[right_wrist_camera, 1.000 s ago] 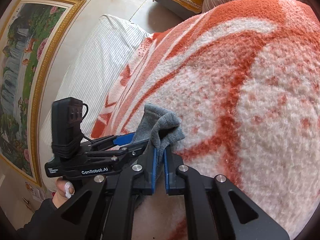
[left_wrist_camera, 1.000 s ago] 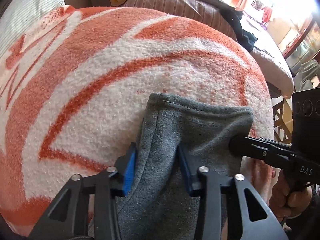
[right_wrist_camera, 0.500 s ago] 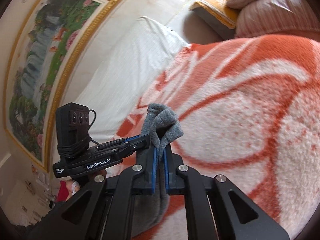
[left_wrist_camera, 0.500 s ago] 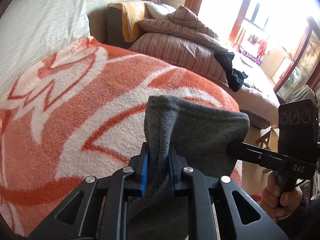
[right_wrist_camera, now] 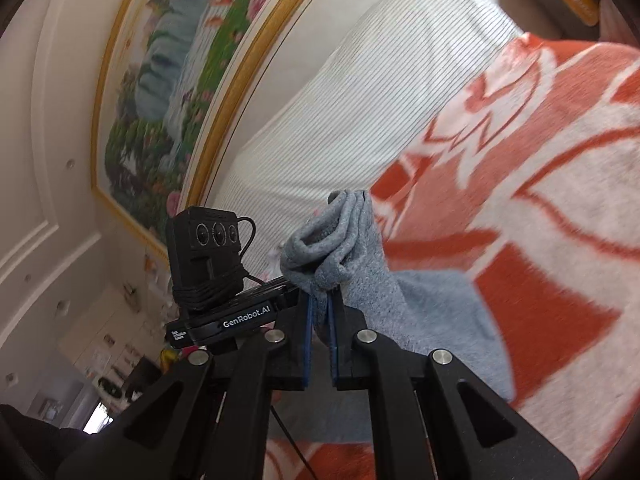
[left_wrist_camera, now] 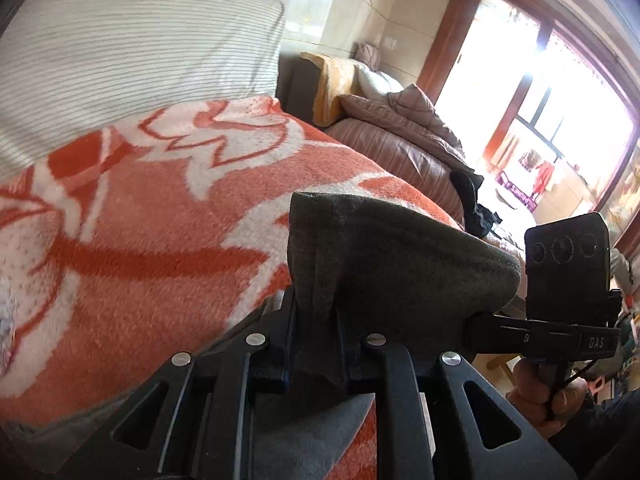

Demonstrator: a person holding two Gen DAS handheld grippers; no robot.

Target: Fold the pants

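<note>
Pants (left_wrist_camera: 384,264) of soft grey fleece, held up over the orange-and-white blanket (left_wrist_camera: 160,248).

Left gripper (left_wrist_camera: 316,344) has its jaws pinched on a bunched fold of the fabric; right gripper (right_wrist_camera: 320,344) clamps another crumpled edge. Lower cloth drapes down onto the fuzzy blanket. Behind the blanket leans a finely striped white cushion (right_wrist_camera: 360,112).

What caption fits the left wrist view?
Left gripper and right gripper each pinch the grey pants, lifted above the orange-and-white blanket.

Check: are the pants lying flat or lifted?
Lifted: both grippers, left gripper and right gripper, pinch the gray pants above the blanket.
</note>
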